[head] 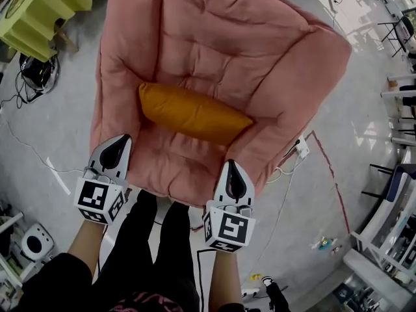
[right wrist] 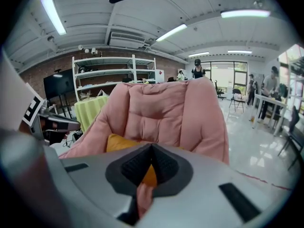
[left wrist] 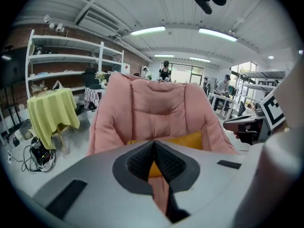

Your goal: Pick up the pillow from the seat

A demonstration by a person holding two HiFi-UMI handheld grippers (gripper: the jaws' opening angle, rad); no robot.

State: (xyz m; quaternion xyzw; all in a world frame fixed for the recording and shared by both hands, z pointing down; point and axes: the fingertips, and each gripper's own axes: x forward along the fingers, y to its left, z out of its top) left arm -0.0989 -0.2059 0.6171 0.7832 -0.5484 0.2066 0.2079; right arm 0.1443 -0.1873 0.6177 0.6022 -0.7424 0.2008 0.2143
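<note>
While left tool and right tool hang shut and empty in the approach, the pillow ahead on the seat likely needs jaws opened.

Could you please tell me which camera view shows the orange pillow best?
The head view: the whole pillow lies across the pink armchair's seat, unobstructed. The left gripper view shows only a strip of pillow beyond its jaws; the right gripper view shows just one end.

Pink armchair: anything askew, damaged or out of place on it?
Only the orange fabric pillow: it lies slanted across the seat of the pink padded armchair, not square to the backrest. No damage or spill shows.
</note>
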